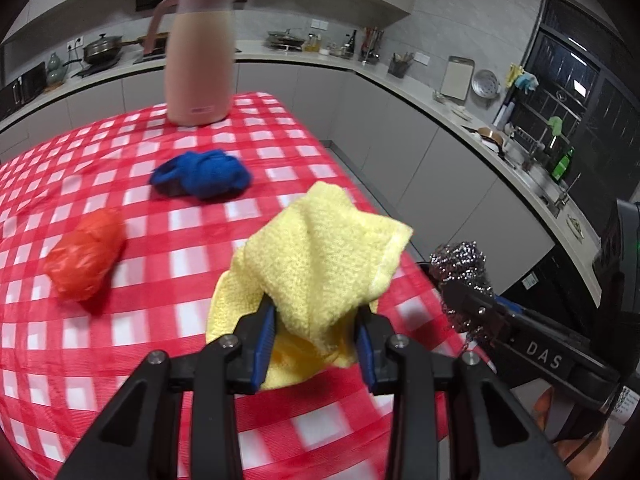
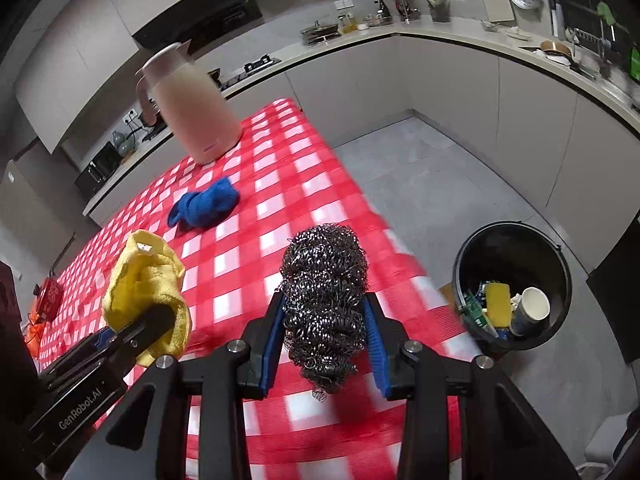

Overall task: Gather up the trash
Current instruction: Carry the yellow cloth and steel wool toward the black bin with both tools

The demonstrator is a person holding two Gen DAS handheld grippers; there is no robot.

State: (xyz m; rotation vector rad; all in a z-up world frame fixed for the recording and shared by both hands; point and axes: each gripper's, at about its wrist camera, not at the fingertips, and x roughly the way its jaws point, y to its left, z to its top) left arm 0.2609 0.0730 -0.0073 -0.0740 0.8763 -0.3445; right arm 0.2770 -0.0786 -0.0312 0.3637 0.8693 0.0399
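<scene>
The table (image 1: 280,128) wears a red-and-white checked cloth. At its twelve o'clock end stands a pale pink jug (image 1: 199,56); a deep blue cloth (image 1: 202,174) lies nearer, and an orange-red plastic bag (image 1: 86,258) at about nine o'clock. The left tool (image 1: 316,320) is black with blue ribbed pads and clasps a pale yellow waffle-textured cloth (image 1: 320,256). The right tool (image 2: 326,328), also black with blue pads, grips a shiny silver-grey steel-wool scourer (image 2: 324,288). At three o'clock, on grey floor tiles (image 2: 420,168), a black bin (image 2: 556,256) holds a yellow sponge (image 2: 498,304) and a white-lined paper cup (image 2: 534,306).
</scene>
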